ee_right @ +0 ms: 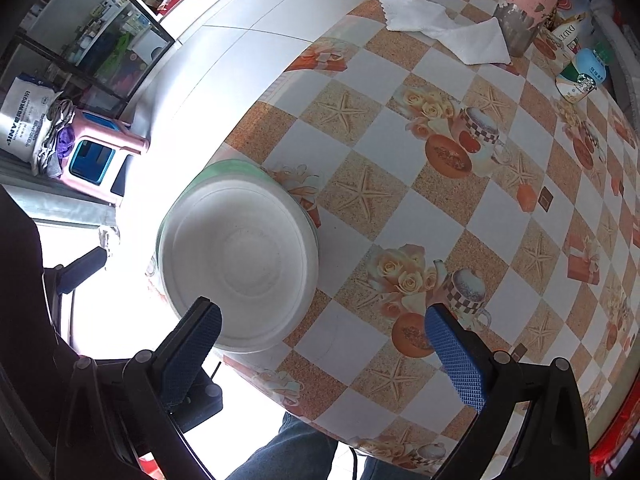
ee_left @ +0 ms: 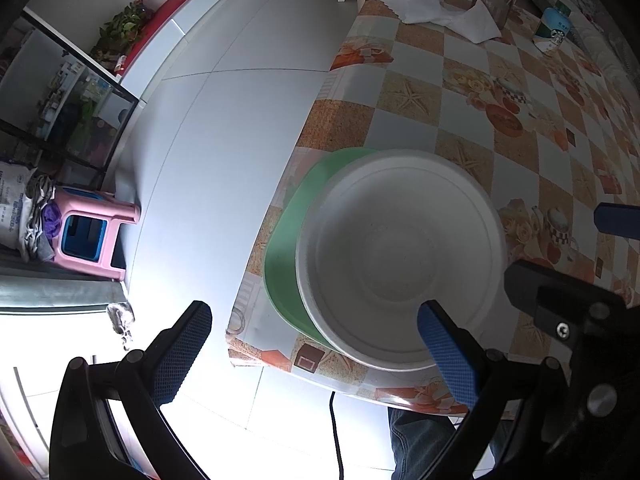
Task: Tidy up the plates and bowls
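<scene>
Right wrist view: both hand-held grippers (ee_right: 322, 346) (ee_left: 314, 354) agape, empty, downward over white bowl (ee_right: 240, 264).

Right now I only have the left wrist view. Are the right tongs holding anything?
Observer: No. The right tongs are open, with nothing between the pads.
Operator: Where are they relative to the white bowl?
Observer: One pad overlaps the near rim of the white bowl in the picture; I cannot tell if it touches. The other pad is over the tablecloth.
Operator: Anything further right on the table?
Observer: A red thing at the near right edge; I cannot tell what it is.
</scene>
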{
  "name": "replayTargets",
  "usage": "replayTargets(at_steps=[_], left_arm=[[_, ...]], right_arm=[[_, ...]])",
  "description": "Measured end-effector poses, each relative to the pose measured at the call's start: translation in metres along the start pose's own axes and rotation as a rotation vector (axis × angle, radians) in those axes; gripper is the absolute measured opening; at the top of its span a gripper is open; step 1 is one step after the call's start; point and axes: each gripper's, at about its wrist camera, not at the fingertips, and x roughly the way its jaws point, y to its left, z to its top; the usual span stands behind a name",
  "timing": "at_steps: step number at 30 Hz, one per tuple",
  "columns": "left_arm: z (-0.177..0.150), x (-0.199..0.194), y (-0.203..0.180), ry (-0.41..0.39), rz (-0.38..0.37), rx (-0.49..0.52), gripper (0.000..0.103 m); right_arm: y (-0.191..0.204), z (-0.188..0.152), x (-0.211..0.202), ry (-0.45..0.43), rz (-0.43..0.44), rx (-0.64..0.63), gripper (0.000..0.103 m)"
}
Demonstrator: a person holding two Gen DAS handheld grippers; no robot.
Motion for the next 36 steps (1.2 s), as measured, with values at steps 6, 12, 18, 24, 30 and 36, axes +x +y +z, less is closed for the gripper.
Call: replayTargets(at_steps=[6,12,18,24,30,36], left_arm=[[-0.0015,-0.0007,0.0040,0.002,-0.008,-0.014,0.103],[-0.0016,-0.0024,0.0065,0.003,-0.016,-0.017,0.103],[-0.0013,-0.0016,0.0063,0.012,-0.023,-0.028,0.103],[-0.0010,-0.0005,0.0038,0.015,-0.019,-0.025,0.103],[0.0000,-0.0009,0.0009,0.016,-0.020,-0.018,0.103],[0.0018,-0.0016,0.0000,0.014,-0.021,-0.018,0.103]], right_arm=[[0.0011,0.0012,-0.0009,-0.002,-0.006,0.003,0.102],[0.0023,0.0014,-0.0011,-0.003,-0.009,0.002,0.102],[0.0035,0.0017,-0.0010,0.001,-0.008,-0.008,0.102],[0.0031,0.0023,-0.0002,0.005,-0.006,-0.013,0.102],[0.0017,0.0025,0.0009,0.006,-0.006,-0.014,0.102],[0.0014,0.0034,0.0010,0.008,-0.006,-0.016,0.102]])
